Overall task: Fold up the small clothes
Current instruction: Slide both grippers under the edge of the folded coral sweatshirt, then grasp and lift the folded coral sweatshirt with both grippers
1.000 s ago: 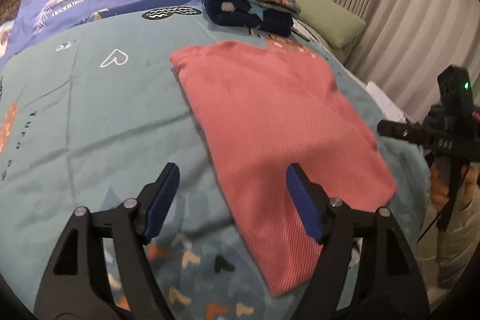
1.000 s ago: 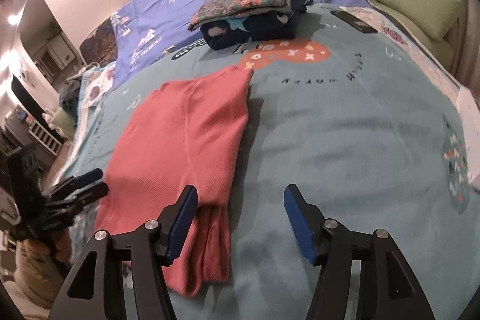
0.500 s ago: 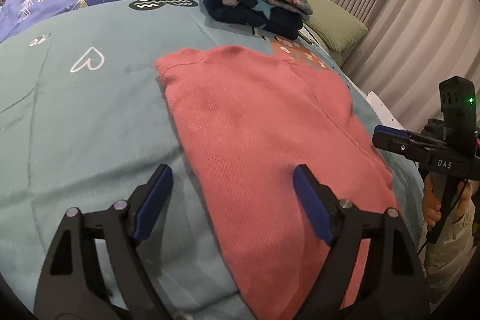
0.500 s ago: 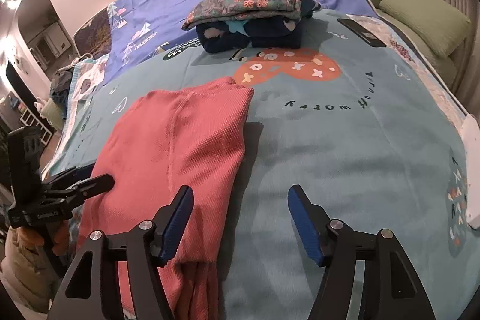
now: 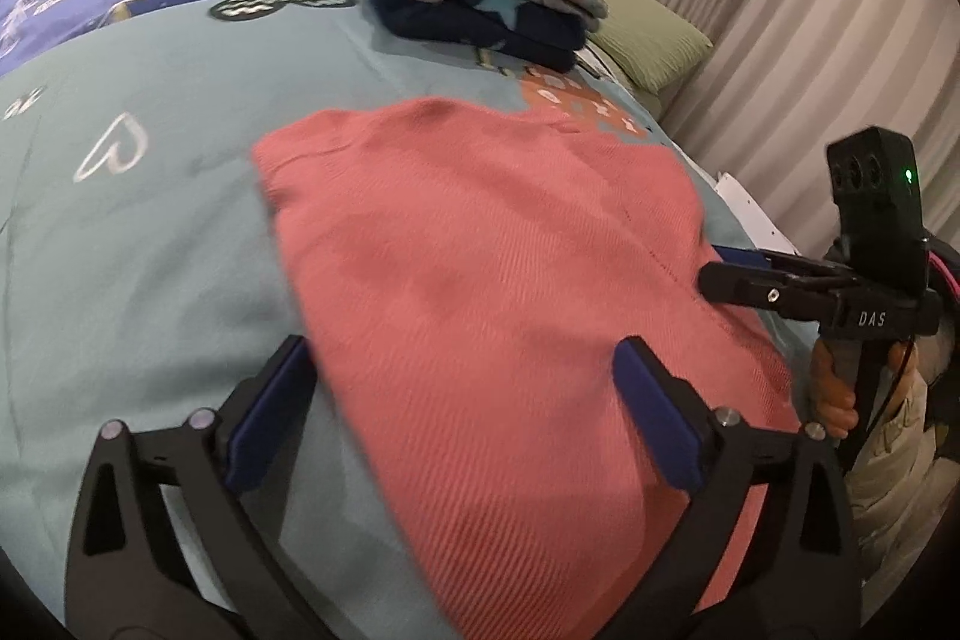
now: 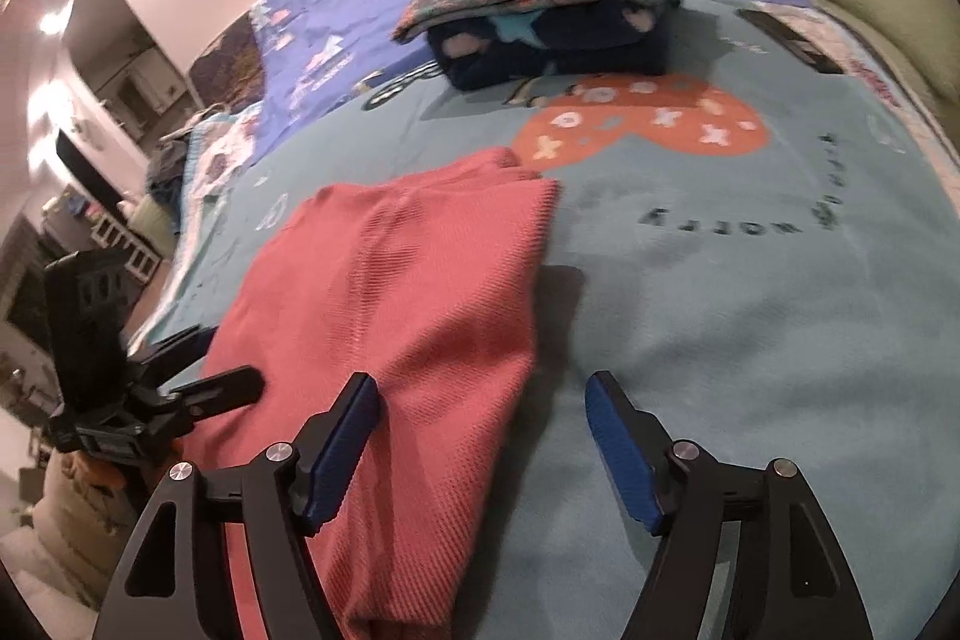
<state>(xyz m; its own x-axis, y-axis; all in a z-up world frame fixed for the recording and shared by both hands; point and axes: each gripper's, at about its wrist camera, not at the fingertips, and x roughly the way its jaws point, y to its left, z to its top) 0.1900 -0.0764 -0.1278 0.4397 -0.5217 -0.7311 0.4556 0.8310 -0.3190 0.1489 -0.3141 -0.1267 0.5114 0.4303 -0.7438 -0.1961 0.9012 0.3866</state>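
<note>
L tool [image 5: 462, 418] fingers wide apart, nothing between them, hovering over the near-left part of the pink garment [image 5: 492, 280]. R tool [image 6: 483, 445] also spread wide, empty, straddling the garment's right folded edge; its left finger sits over the cloth, right finger over bare bed cover [image 6: 750, 280]. Can't tell from either view if the pads touch fabric or just hang above it.

Garment: pink ribbed knit, lying flat on the teal bed cover as a long narrow rectangle, looks already folded in lengthwise (sides/sleeves tucked, doubled edge visible on R side). Near end runs toward the bed's edge, far end points at the stack of folded clothes [image 6: 540, 16], well apart from it. Green pillows [image 5: 648, 34] off to the side, dark phone-like obj [image 6: 786, 34] on the cover, not in the way.

Step, my read: between folds. Lengthwise fold done, crosswise fold not begun. Both tools positioning for a grip.

Next move needs: each tool to drop onto one near corner, pinch all layers together, lift both at same height, carry toward far end, lay down w/ edges aligned. Risk: knit is soft, top layer alone gets pinched → lower layers slide, fold goes skewed.
</note>
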